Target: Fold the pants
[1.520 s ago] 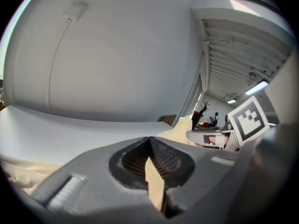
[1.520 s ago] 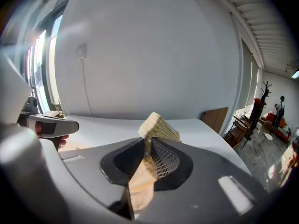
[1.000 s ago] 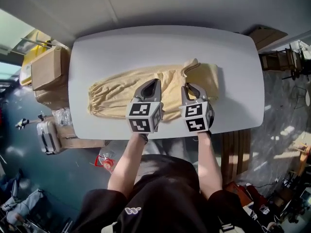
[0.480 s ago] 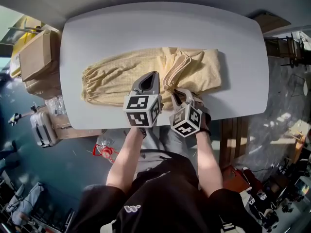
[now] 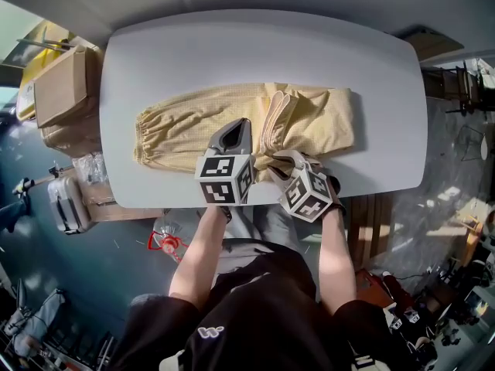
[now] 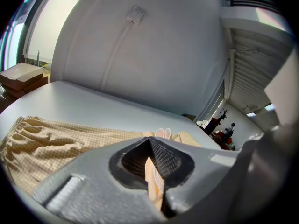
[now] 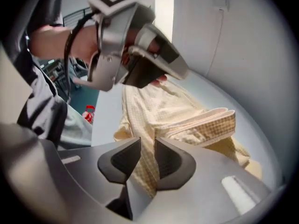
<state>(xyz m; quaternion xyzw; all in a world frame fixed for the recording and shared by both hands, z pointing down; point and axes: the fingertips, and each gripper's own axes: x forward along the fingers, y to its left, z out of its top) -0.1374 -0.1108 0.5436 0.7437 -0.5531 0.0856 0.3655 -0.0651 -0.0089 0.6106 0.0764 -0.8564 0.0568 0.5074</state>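
Cream checked pants (image 5: 309, 122) lie lengthwise on the white table (image 5: 232, 45), gathered end at the left and a folded band (image 5: 272, 122) near the middle. My left gripper (image 5: 238, 126) rests over the near edge of the pants and is shut on a pinch of the cloth (image 6: 153, 171). My right gripper (image 5: 278, 161) sits tilted just right of it at the front edge of the pants. Its jaws are opening, and a strip of cloth (image 7: 148, 167) runs through the gap between them. The band (image 7: 205, 125) lies beyond its tips.
Cardboard boxes (image 5: 58, 83) stand on the floor left of the table, with a suitcase (image 5: 66, 207) and a red object (image 5: 166, 246) below them. Wooden furniture (image 5: 371, 222) is at the right. The person's arms and body fill the near side.
My right gripper has swung left and toward the near edge, rolling as it went, and the folded band has come over toward the middle. The left gripper has sunk slightly.
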